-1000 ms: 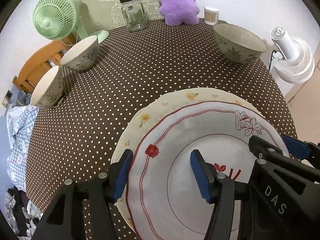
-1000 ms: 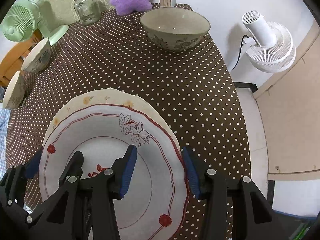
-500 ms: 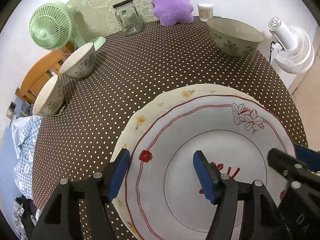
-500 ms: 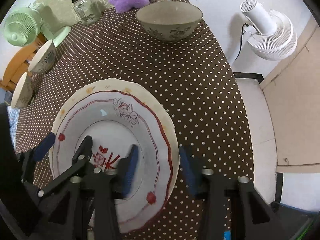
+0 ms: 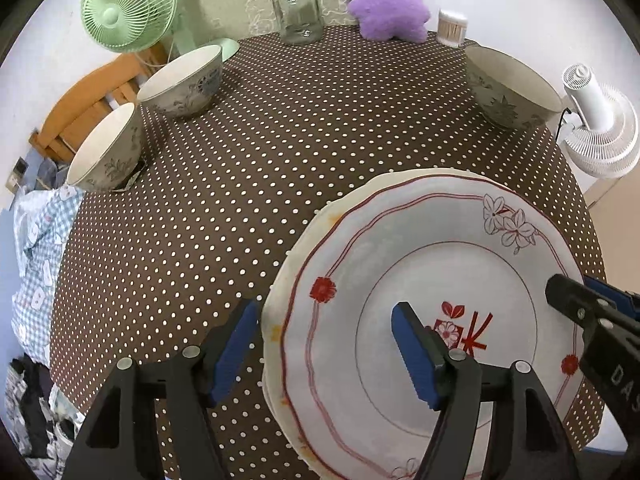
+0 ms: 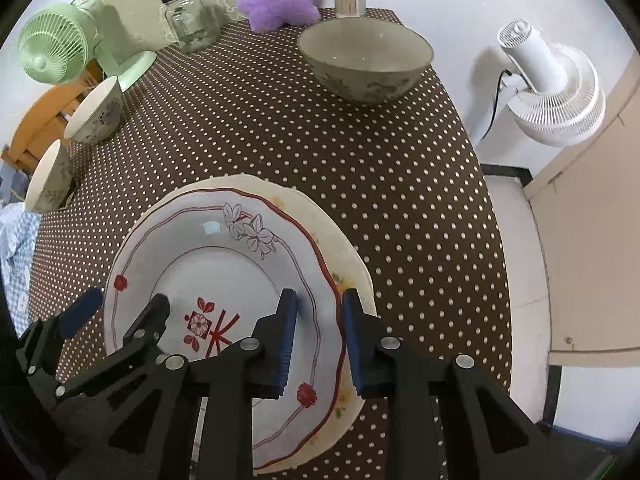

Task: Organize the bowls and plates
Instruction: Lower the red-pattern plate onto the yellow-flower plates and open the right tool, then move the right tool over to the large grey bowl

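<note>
With the white red-rimmed floral plate (image 6: pixel 224 280) lying on the cream plate (image 6: pixel 352 276) at the counter's (image 5: pixel 280 160) near edge, the right hand-held gripper (image 6: pixel 316 336), just closing narrowly across both rims, should bite squarely, while the left hand-held gripper (image 5: pixel 324 340), just opening wide, clears.

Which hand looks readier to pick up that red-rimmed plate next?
Right, probably. Its tool has just been closing, with the red-rimmed plate rim between its pads. The left tool has just been opening and stands wide across the opposite rim, gripping nothing.
</note>
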`<state>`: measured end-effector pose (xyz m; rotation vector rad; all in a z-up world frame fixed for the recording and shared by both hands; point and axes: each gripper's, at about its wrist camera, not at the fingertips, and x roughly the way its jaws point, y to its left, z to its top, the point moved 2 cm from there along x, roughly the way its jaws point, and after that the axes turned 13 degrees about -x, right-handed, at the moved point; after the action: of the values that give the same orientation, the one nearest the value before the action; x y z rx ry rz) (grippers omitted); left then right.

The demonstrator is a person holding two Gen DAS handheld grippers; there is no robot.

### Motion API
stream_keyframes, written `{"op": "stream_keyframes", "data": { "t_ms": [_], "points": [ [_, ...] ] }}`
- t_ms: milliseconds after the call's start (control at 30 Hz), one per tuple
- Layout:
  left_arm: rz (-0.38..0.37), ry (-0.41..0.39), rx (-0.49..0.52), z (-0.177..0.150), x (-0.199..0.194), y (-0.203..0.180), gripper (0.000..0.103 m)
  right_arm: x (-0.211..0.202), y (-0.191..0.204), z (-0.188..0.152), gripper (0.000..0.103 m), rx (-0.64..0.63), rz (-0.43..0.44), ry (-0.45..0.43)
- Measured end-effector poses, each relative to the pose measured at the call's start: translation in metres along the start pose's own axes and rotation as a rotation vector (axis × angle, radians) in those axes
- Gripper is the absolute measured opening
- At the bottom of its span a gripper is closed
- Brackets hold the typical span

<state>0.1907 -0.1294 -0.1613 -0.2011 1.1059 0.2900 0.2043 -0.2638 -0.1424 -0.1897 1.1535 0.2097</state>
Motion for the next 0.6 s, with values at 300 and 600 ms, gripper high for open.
{"op": "stream_keyframes", "data": {
  "t_ms": [300,600],
  "points": [
    [-0.056,0.007,0.023,0.004,-0.009,0.006,0.081,0.003,-0.001,0.003,0.044,0.005,-0.028,0.006],
    [-0.106,-0.019,0.047,0.021,-0.025,0.028,0.089,-0.012,0.012,0.006,0.074,0.046,-0.021,-0.032]
  ]
}}
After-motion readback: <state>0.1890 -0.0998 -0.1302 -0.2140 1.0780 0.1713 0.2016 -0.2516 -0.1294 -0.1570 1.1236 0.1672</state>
